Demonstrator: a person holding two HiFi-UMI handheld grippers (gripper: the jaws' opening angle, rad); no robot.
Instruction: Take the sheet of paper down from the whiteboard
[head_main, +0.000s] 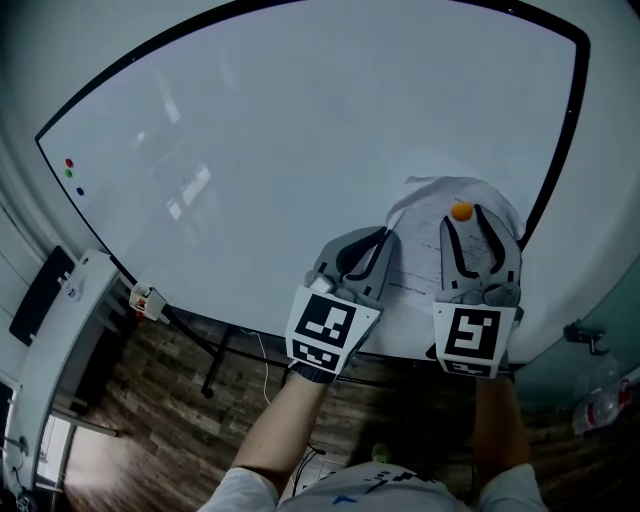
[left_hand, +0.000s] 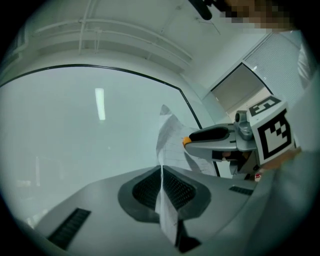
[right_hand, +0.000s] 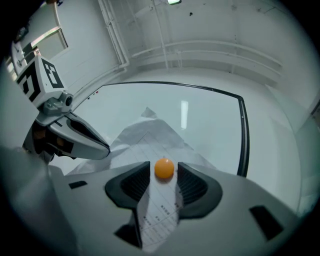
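Observation:
A white printed sheet of paper (head_main: 430, 255) hangs crumpled at the lower right of the whiteboard (head_main: 280, 150). A round orange magnet (head_main: 461, 211) sits on its upper part. My left gripper (head_main: 387, 234) is shut on the sheet's left edge; in the left gripper view the paper (left_hand: 167, 145) runs edge-on between the closed pads of that gripper (left_hand: 161, 174). My right gripper (head_main: 464, 216) stands open with its fingers on either side of the magnet (right_hand: 164, 168), apart from it, and the sheet (right_hand: 150, 137) lies beneath the right gripper (right_hand: 164, 175).
The whiteboard's black frame (head_main: 560, 150) runs close to the right of the paper. Small red, green and blue magnets (head_main: 69, 163) sit at the board's far left. A small object (head_main: 148, 298) hangs at the lower frame. A glass wall with a handle (head_main: 585, 335) is at the right.

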